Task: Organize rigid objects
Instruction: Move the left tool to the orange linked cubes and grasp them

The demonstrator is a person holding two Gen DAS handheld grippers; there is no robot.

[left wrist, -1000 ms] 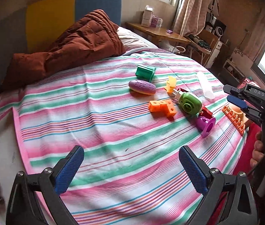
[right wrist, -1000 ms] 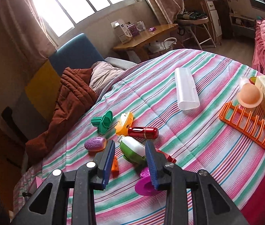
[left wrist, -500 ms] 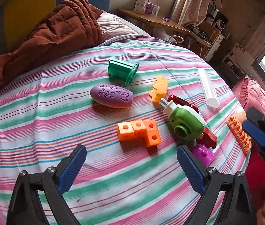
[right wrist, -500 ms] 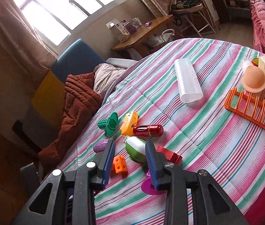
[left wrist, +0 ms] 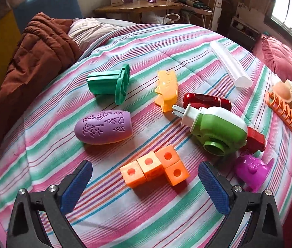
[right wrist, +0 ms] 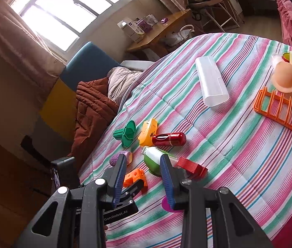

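The left gripper [left wrist: 144, 180] has just spread wide, nothing gripped, with the orange cube block [left wrist: 154, 168] lying on the striped bedspread [left wrist: 125, 217] right between its fingertips. The right gripper [right wrist: 142, 174] hangs narrow and empty.

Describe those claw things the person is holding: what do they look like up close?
Each claw is a black plastic frame with triangular cut-outs and silver bolt heads. Two fingers stick forward from it, each tipped with a blue pad of fine dotted texture. That goes for the left claw and the right claw. In the right wrist view a black part below carries white lettering, "GenRobot.AI". No cables or sleeves show.
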